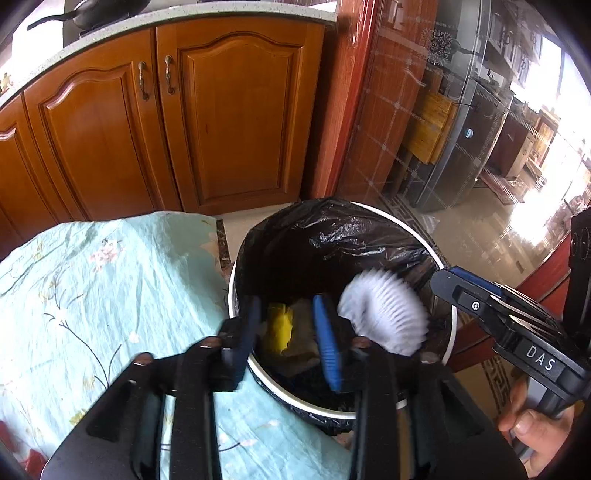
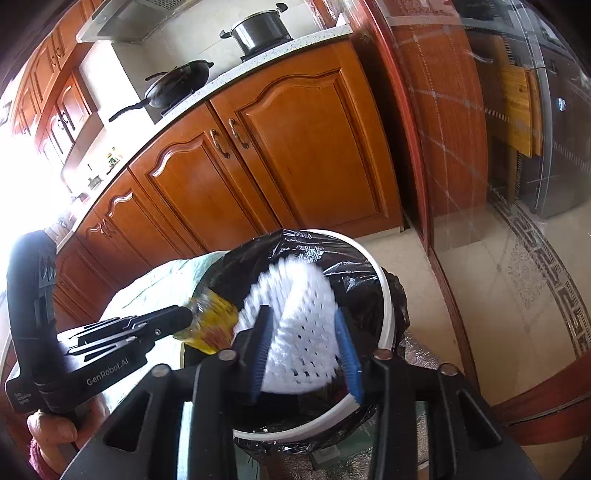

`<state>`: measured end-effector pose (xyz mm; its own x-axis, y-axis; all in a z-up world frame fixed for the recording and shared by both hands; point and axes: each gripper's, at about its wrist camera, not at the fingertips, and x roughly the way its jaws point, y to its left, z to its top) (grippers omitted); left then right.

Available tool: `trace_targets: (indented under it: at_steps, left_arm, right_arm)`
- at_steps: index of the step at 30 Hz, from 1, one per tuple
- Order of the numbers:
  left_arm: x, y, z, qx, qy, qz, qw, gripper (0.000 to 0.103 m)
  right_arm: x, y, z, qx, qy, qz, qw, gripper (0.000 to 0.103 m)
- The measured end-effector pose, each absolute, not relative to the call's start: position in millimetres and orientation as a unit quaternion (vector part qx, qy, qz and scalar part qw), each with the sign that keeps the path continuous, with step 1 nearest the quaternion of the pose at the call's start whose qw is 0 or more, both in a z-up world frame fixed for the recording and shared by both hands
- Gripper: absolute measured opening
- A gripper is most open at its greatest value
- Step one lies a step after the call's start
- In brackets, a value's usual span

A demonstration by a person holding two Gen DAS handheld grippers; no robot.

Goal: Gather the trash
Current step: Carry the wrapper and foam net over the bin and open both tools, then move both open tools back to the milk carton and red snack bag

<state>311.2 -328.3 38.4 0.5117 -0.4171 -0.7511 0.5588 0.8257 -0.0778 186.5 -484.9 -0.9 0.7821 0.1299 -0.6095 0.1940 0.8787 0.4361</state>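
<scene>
A white bin with a black liner (image 1: 373,236) stands beside the table; it also shows in the right wrist view (image 2: 384,291). My left gripper (image 1: 291,332) is open over the bin, and a blurred yellow wrapper (image 1: 279,328) lies between its fingers, below them in the bin. In the right wrist view the yellow wrapper (image 2: 212,321) is just off the left gripper's tip. My right gripper (image 2: 304,347) is open, with a blurred white foam net (image 2: 295,332) between its fingers over the bin; the net also shows in the left wrist view (image 1: 384,314).
A table with a pale blue flowered cloth (image 1: 103,288) is left of the bin. Wooden kitchen cabinets (image 1: 166,118) stand behind, with a wok (image 2: 177,86) and a pot (image 2: 260,29) on the counter. A glass door (image 1: 461,129) is at the right.
</scene>
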Motion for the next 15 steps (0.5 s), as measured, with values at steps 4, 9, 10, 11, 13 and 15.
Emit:
trace_targets:
  at_steps: [4, 9, 10, 11, 13, 15]
  left_arm:
    - [307.7, -325.1, 44.3, 0.086, 0.396, -0.283, 0.87, 0.036]
    - [298.0, -309.9, 45.7, 0.077, 0.391, -0.276, 0.874, 0.036]
    - [295.8, -303.7, 44.8, 0.072, 0.393, -0.275, 0.875, 0.036]
    - [293.1, -297.0, 43.2, 0.065, 0.395, -0.275, 0.874, 0.036]
    - [287.7, -284.2, 39.5, 0.054, 0.4, -0.269, 0.874, 0.036]
    - [281.1, -269.0, 35.5, 0.039, 0.404, -0.263, 0.875, 0.036]
  right_arm:
    - [182.6, -484.5, 1.5, 0.247, 0.324, -0.018, 0.913, 0.043]
    - [173.5, -480.5, 5.8, 0.253, 0.317, -0.016, 0.914, 0.043]
    - [171.8, -479.2, 6.5, 0.254, 0.316, -0.014, 0.914, 0.043]
    - [169.5, -477.0, 7.2, 0.254, 0.315, -0.013, 0.914, 0.043]
    - [164.2, -471.9, 7.4, 0.257, 0.314, -0.009, 0.914, 0.045]
    - [158.6, -465.0, 7.1, 0.26, 0.311, -0.003, 0.914, 0.05]
